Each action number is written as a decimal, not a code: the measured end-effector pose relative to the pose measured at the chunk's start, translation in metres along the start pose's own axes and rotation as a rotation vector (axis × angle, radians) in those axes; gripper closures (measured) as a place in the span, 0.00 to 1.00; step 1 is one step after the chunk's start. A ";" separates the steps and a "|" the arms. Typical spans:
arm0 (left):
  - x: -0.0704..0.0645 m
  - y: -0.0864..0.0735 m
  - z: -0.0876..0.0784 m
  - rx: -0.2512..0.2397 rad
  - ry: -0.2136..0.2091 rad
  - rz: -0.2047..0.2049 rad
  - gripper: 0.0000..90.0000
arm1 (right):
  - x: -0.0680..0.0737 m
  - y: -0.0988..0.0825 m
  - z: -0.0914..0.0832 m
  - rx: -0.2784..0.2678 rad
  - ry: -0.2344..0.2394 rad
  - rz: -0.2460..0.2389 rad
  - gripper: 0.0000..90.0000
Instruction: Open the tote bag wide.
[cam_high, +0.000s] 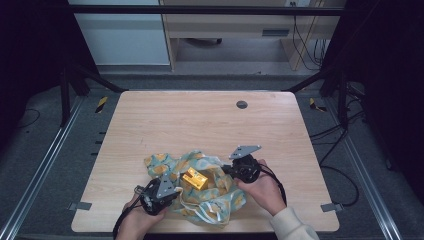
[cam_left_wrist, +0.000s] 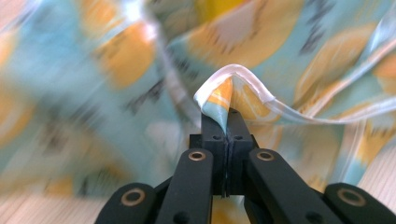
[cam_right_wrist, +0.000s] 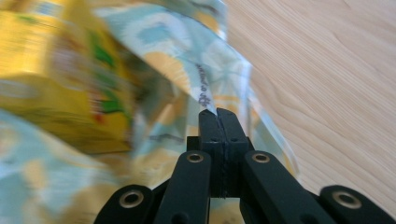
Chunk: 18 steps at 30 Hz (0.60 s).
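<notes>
A light-blue cloth bag (cam_high: 212, 202) with an orange and yellow print lies crumpled at the near middle of the wooden table (cam_high: 200, 120). A yellow box (cam_high: 194, 178) sits in its open mouth. My left gripper (cam_high: 176, 191) is at the bag's near-left side. In the left gripper view its jaws (cam_left_wrist: 227, 114) are shut on a raised fold of the bag's white-edged rim (cam_left_wrist: 233, 88). My right gripper (cam_high: 225, 169) is at the bag's right side. In the right gripper view it (cam_right_wrist: 217, 114) pinches the bag's edge (cam_right_wrist: 205, 93), with the blurred yellow box (cam_right_wrist: 56, 79) to the left.
A dark round grommet (cam_high: 241, 104) is set in the far middle of the table. Bare wood (cam_right_wrist: 327, 70) stretches beyond the bag. Cables (cam_high: 345, 145) lie on the floor to the right, and black frame legs (cam_high: 65, 95) stand at the far corners.
</notes>
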<state>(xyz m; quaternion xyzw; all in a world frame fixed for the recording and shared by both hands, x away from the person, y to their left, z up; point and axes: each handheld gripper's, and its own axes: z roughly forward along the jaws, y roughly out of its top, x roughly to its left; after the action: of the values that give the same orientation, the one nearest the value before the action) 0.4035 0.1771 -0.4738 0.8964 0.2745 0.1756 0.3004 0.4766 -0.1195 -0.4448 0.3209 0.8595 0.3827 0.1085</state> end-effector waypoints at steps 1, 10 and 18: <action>0.001 -0.003 -0.001 0.013 0.003 0.000 1.00 | -0.006 -0.003 0.002 0.007 -0.010 0.012 1.00; 0.011 -0.015 -0.006 0.098 0.078 0.009 1.00 | -0.041 -0.015 0.010 0.020 -0.079 0.075 1.00; 0.012 -0.021 -0.009 0.131 0.099 0.020 1.00 | -0.064 -0.020 0.018 0.048 -0.133 0.105 1.00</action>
<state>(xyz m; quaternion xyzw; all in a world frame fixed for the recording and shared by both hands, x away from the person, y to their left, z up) 0.4004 0.2020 -0.4785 0.9070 0.2910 0.2044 0.2255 0.5241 -0.1590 -0.4754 0.3926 0.8413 0.3452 0.1374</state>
